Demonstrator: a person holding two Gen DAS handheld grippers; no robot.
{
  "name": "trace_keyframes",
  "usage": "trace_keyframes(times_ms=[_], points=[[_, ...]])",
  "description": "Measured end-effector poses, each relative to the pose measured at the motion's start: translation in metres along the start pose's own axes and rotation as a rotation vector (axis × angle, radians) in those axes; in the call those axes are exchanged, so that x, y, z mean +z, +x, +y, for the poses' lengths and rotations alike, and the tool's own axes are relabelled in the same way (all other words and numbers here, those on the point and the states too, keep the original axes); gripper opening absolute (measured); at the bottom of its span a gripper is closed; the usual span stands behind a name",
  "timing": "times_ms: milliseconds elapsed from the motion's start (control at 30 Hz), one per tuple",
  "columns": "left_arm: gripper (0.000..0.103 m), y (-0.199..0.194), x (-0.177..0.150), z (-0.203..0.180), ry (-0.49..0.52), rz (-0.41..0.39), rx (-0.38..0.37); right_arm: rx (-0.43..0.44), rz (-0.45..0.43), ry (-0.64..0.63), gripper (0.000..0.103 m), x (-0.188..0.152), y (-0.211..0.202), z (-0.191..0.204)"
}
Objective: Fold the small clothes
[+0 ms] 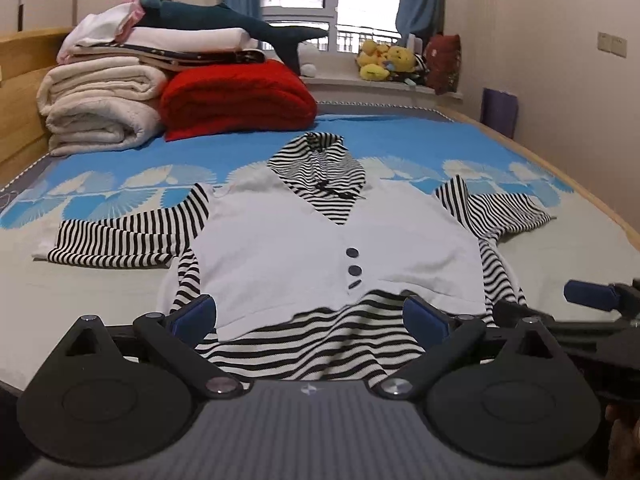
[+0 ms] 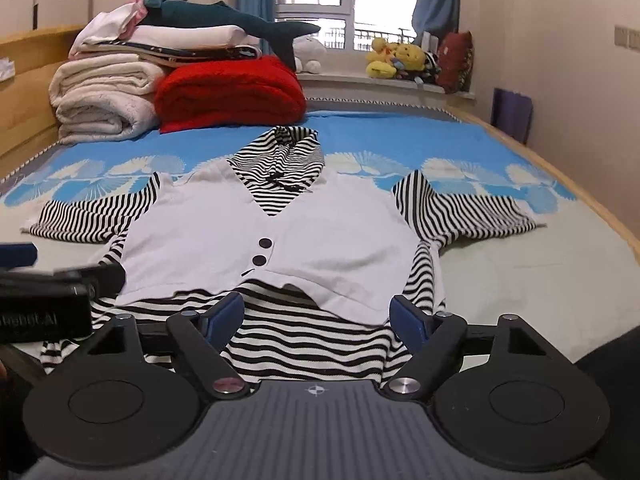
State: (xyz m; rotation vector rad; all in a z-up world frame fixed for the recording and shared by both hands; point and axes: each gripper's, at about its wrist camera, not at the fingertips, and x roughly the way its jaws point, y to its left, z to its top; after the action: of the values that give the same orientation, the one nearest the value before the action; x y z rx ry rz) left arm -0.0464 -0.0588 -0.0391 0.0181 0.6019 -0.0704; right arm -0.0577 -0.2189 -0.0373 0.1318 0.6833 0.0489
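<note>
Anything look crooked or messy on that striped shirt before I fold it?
Mostly flat. The shirt hem is rumpled near the grippers, and the collar stands bunched up instead of lying flat.

White-fronted, black-striped shirt [image 1: 280,236] on blue-patterned sheet [image 1: 400,136].

Left gripper [image 1: 310,312]: matte black linkage arms with silver pivot screws, blue pads on the fingers [image 1: 198,312], round black discs either side, ribbed grey body with small crosshair mark. Right gripper [image 2: 316,314]: identical build; white mirrored lettering shows on the neighbouring black housing.
</note>
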Motion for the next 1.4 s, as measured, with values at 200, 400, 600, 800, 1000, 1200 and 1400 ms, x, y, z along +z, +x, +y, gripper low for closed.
trace_keyframes(times_ms=[200,400,600,800,1000,1200,1400], points=[[0.101,0.003,-0.002,-0.003,0.005,0.019,-0.009,0.004,0.013,-0.001,0.081,-0.002,0.007,0.004],[0.101,0.005,-0.003,-0.005,0.004,0.026,-0.008,0.012,0.024,-0.011,0.081,-0.004,0.013,0.01],[0.101,0.008,-0.003,-0.004,-0.001,0.036,-0.005,0.022,0.019,-0.036,0.081,-0.006,0.014,0.015],[0.101,0.01,-0.004,-0.008,0.008,0.042,-0.011,0.028,0.009,-0.071,0.081,-0.007,0.014,0.021],[0.101,0.013,-0.004,-0.007,0.001,0.048,-0.006,0.024,0.015,-0.063,0.081,-0.008,0.016,0.019],[0.101,0.015,-0.004,-0.006,-0.009,0.057,0.005,0.02,0.017,-0.058,0.081,-0.008,0.018,0.02],[0.101,0.019,-0.004,-0.005,-0.019,0.07,0.009,0.018,0.023,-0.052,0.081,-0.008,0.021,0.02]])
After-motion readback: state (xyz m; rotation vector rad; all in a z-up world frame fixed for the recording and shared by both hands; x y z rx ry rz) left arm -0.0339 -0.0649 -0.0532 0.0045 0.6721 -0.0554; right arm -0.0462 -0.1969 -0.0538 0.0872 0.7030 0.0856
